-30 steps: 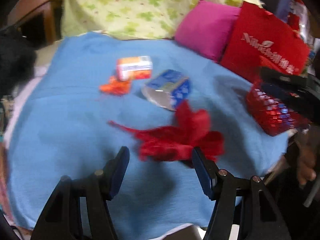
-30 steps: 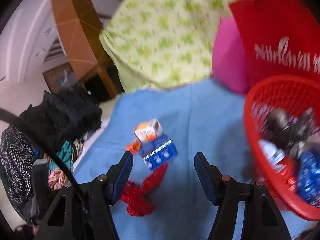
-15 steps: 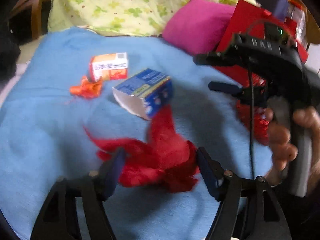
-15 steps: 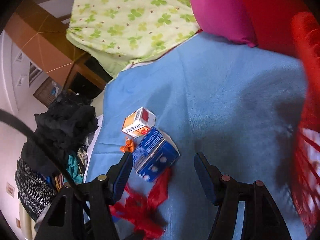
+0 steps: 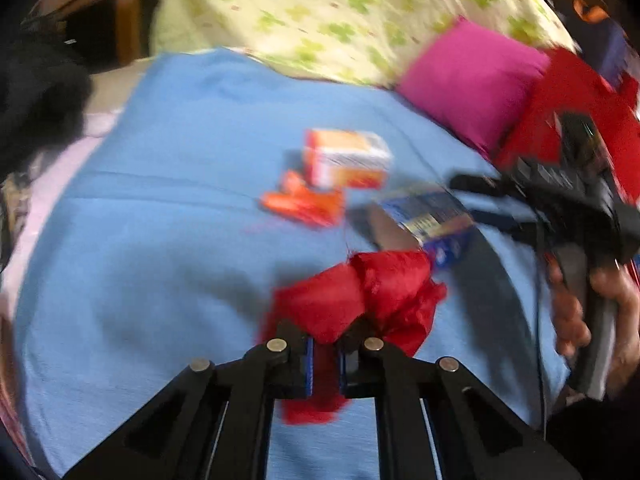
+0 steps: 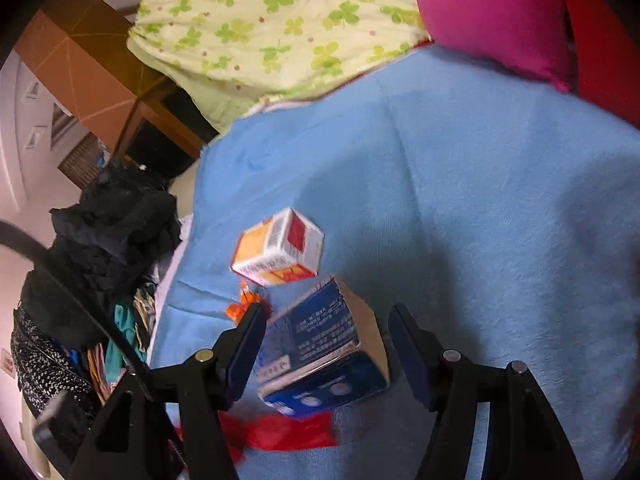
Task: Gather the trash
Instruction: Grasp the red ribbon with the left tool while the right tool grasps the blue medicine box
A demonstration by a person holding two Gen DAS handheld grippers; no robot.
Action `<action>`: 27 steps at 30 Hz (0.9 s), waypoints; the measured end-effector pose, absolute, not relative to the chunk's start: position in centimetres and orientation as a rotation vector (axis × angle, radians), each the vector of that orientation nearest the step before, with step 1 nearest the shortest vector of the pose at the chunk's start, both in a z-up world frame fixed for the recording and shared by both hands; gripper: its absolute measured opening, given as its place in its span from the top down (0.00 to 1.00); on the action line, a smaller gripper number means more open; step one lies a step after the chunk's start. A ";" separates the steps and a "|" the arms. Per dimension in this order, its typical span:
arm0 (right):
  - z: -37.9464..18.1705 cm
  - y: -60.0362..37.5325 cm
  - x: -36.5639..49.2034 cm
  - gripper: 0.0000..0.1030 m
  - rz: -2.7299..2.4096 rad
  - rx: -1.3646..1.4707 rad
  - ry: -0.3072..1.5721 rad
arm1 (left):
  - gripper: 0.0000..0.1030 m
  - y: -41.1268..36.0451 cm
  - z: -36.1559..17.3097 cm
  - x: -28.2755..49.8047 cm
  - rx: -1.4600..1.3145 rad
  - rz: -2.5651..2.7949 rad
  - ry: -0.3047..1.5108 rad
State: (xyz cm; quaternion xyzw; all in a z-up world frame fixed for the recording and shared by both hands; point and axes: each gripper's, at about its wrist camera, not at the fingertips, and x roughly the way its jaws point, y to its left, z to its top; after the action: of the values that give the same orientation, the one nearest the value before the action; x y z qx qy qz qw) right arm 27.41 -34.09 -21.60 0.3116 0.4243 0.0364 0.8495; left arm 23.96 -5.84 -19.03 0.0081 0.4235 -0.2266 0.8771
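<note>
Pinching a crumpled red plastic wrapper [image 5: 360, 300], the left hand-held gripper [image 5: 325, 364] had its fingers drawn nearly together, with only the red film between the pads. The wrapper bunched up above the fingertips and a scrap of it hung below them, over the blue blanket [image 5: 160, 240].

The right hand-held gripper [image 6: 326, 344] stood wide apart, with nothing clamped. Its fingers flanked a blue carton [image 6: 320, 352] that lay tilted on the blue blanket [image 6: 480, 220]; whether either pad touched the carton could not be told. The carton carried white print on its blue face and a barcode strip, all too blurred to read. In the left wrist view the same blue carton [image 5: 432, 220] lay just beyond the wrapper, with the right hand-held gripper [image 5: 476, 196] reaching it from the right, held in a bare hand [image 5: 576, 312].

An orange-and-white box [image 6: 280, 252] with a red panel sat just beyond the carton; its lettering was illegible. The same orange-and-white box [image 5: 344, 160] showed in the left view, with a small orange wrapper [image 5: 304, 200] touching its near side. The red wrapper [image 6: 288, 428] showed at the lower edge of the right view.

Behind the blanket: green clover-print bedding [image 5: 340, 12], a magenta pillow [image 5: 468, 88] and a red bag [image 5: 572, 88]. No writing on the bag was legible. Dark clothes [image 6: 104, 240] were heaped at the left.
</note>
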 end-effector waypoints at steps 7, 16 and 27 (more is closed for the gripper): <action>-20.0 -32.4 25.1 0.34 0.324 0.788 0.847 | 0.91 -1.7 -19.9 25.8 -0.079 -0.310 0.913; -20.0 -31.7 25.5 0.34 0.128 0.615 0.861 | 0.39 -0.1 -19.9 25.7 -0.161 -0.270 0.930; -22.6 -30.1 27.5 0.34 0.156 0.508 1.003 | 0.38 -1.0 -18.5 24.2 -0.214 -0.357 0.846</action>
State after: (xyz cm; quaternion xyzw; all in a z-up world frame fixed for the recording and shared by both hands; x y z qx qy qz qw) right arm 27.48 -30.14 -22.60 0.2407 0.4749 0.0736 0.8433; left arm 24.25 -0.99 -18.50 -0.1031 0.4077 -0.1722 0.8908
